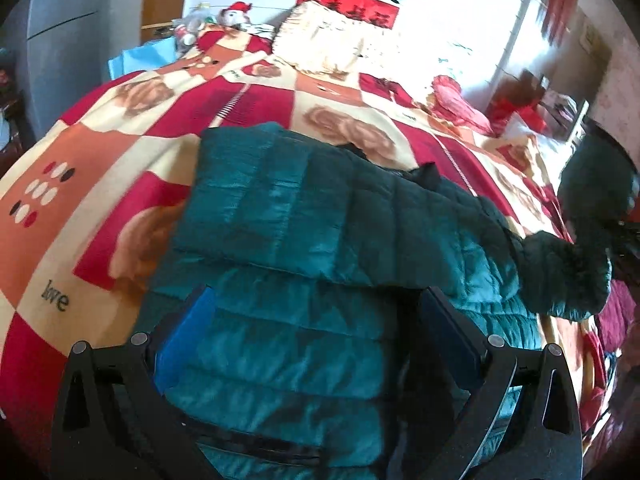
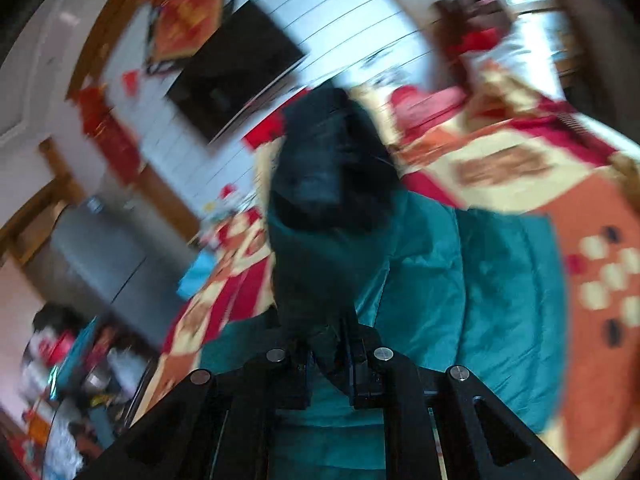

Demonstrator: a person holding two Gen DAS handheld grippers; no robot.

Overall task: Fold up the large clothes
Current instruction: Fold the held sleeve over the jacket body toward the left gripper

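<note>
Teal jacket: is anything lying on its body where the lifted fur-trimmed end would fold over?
Nothing visible. The right hand-held gripper is shut on the fur-trimmed end, raised. The teal jacket lies on the patterned bedspread with only its own sleeve folded across it; the left hand-held gripper is open above it.

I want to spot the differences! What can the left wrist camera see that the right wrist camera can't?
Only the left wrist view shows the left gripper open over the coat, the word "love" on the blanket, and a cream pillow. Only the right wrist view shows the right gripper shut on dark coat fabric, lifting it, and a black screen in full. Both show the teal puffer coat on the red patterned blanket.
</note>
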